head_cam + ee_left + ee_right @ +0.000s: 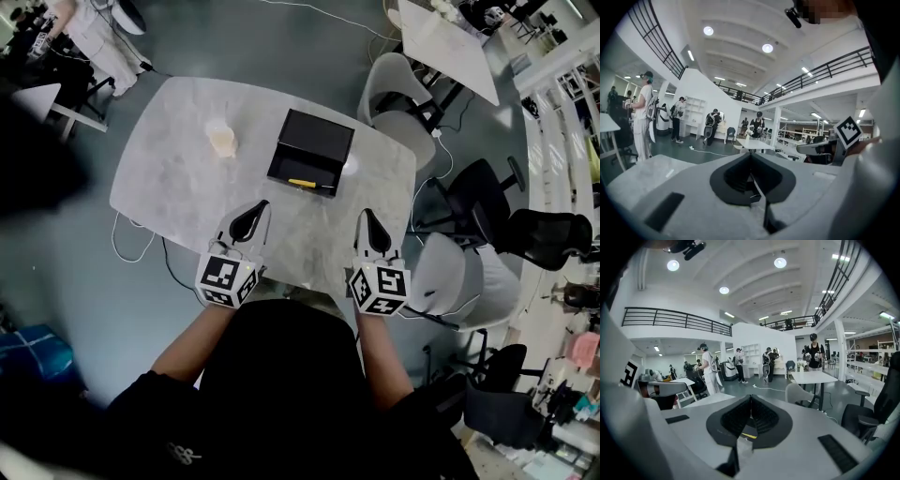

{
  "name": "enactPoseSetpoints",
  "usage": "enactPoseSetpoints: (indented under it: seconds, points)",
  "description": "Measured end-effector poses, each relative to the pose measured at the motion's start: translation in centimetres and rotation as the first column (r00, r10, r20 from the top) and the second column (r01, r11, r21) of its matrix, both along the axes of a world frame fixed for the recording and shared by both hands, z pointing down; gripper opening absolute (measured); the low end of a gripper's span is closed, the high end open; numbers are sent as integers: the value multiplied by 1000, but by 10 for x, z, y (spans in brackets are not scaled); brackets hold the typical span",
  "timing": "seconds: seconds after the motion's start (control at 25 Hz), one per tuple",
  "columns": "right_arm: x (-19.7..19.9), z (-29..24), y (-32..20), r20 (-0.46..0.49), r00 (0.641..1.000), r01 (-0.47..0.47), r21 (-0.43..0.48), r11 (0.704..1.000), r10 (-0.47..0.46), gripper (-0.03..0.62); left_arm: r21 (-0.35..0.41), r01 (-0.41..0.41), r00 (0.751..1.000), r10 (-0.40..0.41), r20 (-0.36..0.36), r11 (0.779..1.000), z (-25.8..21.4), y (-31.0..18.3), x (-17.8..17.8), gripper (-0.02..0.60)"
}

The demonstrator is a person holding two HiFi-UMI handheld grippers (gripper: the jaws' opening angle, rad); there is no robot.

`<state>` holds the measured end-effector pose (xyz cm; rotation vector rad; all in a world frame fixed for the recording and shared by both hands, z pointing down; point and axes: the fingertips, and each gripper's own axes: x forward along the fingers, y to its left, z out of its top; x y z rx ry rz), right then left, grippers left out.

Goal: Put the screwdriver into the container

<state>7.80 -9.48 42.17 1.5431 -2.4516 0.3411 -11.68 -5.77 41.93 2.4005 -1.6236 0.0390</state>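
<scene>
**Head view, read left to right.** On the pale table (169, 178) I see a translucent cup (222, 139) standing toward the far left, well apart from everything else. Nearer to me, the left gripper (261, 205) hangs over the table's near edge. Its jaws are pressed together with nothing between them, and the left gripper view shows the two tips meeting on empty air. At centre a black container (314, 141) sits open on the table, farther away than both grippers. The screwdriver (304, 183), yellow-handled, lies inside it along the near wall, its dark shaft pointing right. The right gripper (367, 215) is held over the near right edge, and the right gripper view shows its jaws likewise closed tight and empty. A white chair (401, 94) stands beyond the table's far right side.
</scene>
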Motion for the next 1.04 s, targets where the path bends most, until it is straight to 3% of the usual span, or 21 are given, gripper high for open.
enactPoseSetpoints:
  seconds: [0.28, 0.52, 1.04]
  points:
    - [-44, -19, 25, -29, 999, 18, 25, 1000, -17, 12, 43, -55, 996, 52, 74, 998, -18, 9, -35, 17]
    - [-45, -18, 40, -40, 998, -43, 23, 999, 44, 12, -28, -99, 993, 98, -59, 995, -4, 16, -36, 17]
    - [-59, -25, 56, -53, 993, -103, 43, 994, 106, 12, -16, -198, 979, 197, -45, 980, -2, 20, -37, 17]
